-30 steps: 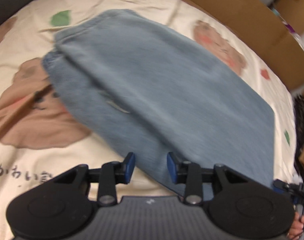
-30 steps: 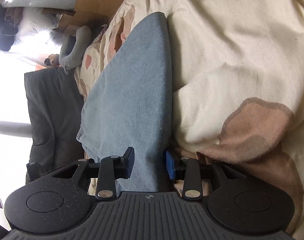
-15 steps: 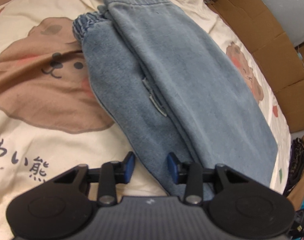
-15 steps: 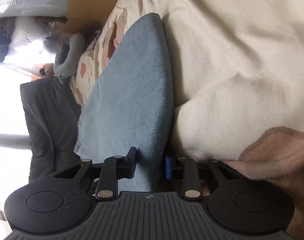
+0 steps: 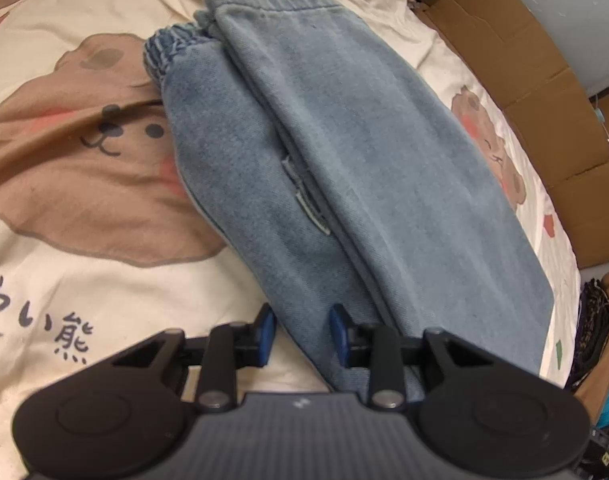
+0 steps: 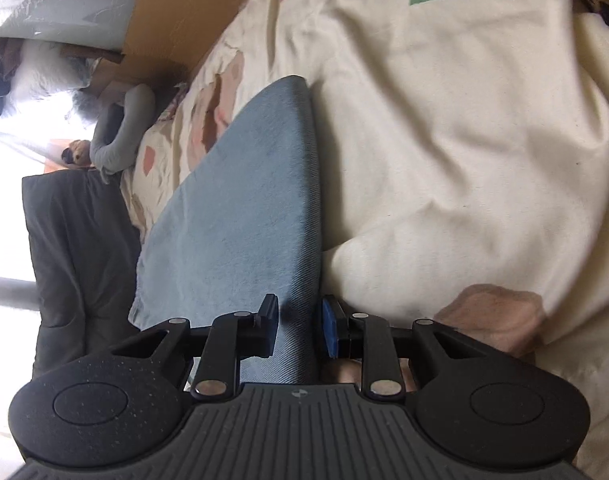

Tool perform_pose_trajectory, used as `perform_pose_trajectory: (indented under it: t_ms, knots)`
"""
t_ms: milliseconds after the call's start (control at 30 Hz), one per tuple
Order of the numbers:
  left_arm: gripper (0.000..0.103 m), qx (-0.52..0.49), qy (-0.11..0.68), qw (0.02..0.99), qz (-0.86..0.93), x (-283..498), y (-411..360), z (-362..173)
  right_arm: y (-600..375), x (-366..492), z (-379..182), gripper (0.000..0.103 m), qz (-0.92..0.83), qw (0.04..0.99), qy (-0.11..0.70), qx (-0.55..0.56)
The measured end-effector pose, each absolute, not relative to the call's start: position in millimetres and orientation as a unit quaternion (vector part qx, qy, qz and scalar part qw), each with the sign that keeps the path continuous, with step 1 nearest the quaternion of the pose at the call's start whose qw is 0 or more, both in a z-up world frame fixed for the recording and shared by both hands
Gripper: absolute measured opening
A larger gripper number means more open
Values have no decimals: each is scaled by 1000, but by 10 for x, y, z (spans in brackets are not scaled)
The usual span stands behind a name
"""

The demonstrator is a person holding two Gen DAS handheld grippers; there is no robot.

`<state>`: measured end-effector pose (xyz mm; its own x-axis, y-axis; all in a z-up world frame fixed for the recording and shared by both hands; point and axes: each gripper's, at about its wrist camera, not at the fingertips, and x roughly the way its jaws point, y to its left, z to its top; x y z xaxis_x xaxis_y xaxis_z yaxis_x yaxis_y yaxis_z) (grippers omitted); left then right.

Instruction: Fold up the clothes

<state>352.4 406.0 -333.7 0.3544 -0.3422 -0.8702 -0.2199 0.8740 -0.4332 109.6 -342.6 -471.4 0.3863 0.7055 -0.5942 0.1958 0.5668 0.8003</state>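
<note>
Blue jeans now lie folded on the bed sheet. Left gripper has sunk over their edge, half open. Right gripper pinches the fold.

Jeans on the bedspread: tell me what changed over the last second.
The left gripper came down over the near edge of the jeans. The right gripper narrowed its fingers onto the folded edge. The jeans stayed folded on the bedspread.

the right gripper pinches the folded edge of the blue jeans, which run ahead of it over the cream bedsheet at its right.
</note>
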Motion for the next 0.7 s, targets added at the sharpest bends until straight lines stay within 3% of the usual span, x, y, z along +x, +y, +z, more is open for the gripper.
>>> perform_pose_trajectory:
  t_ms: [100,700]
  knots:
    - [33,-248,567,784,-40,3523,4066,-3338,-3371,1172,-4783,36,179,708,527,436]
    - [33,-265,567,779,-45,3446,4179,-3335,-3191,968,-4973,33,218,658,542,475]
